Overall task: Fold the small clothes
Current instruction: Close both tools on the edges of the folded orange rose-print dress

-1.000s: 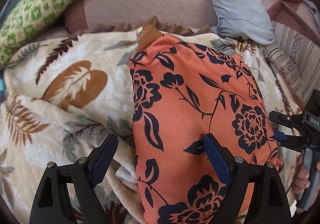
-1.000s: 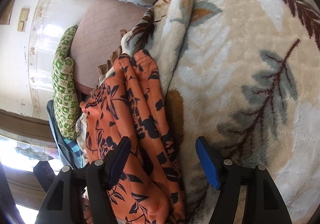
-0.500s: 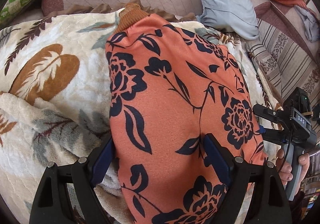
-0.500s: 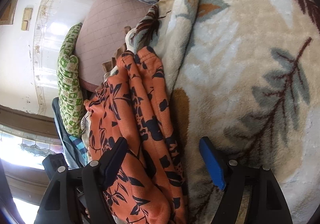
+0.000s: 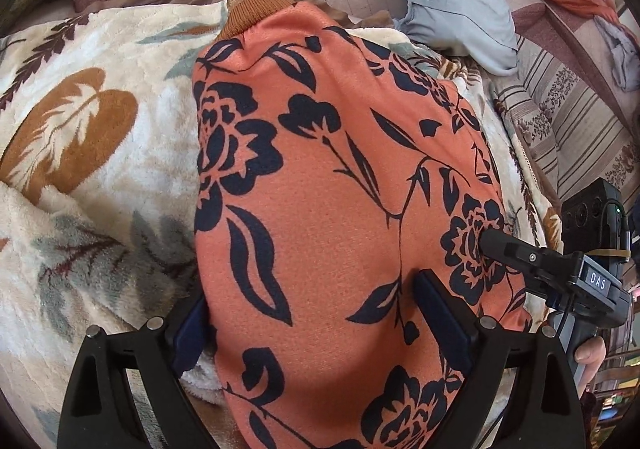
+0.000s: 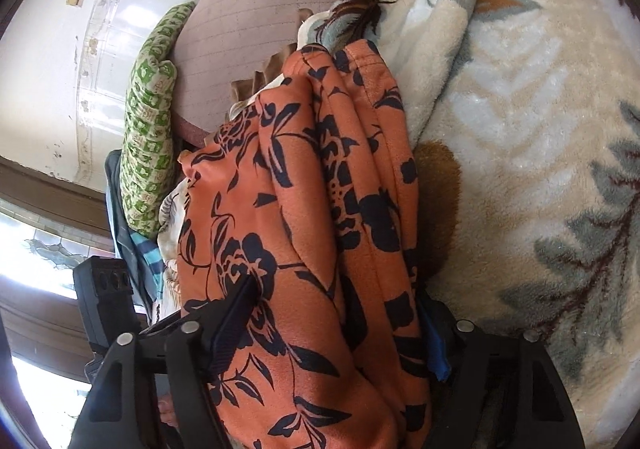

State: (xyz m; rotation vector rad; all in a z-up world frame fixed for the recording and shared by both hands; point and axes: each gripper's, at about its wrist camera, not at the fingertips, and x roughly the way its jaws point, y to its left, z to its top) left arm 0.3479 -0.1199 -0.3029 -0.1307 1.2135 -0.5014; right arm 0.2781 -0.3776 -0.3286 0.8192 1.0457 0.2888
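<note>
Now the orange floral garment (image 5: 340, 217) lies folded on the leaf-print blanket (image 5: 100, 153); left tongs (image 5: 320, 325) are opening astride its near edge, right tongs (image 6: 336, 325) closing around its layered side, likely to lift it.

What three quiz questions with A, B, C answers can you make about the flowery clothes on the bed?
1. Where does the orange garment lie?
A. On a leaf-print blanket
B. On a wooden floor
C. In a basket

2. What colour are its flowers?
A. White
B. Dark navy
C. Green

3. What state is the garment in?
A. Hanging on a hook
B. Rolled into a ball
C. Folded into layers, between both grippers' fingers

Answers:
1 A: plush leaf-patterned blanket shows all around it.
2 B: dark navy blossoms and leaves cover the orange cloth.
3 C: the right wrist view shows stacked folds, with the left gripper and right gripper each straddling the cloth.
</note>
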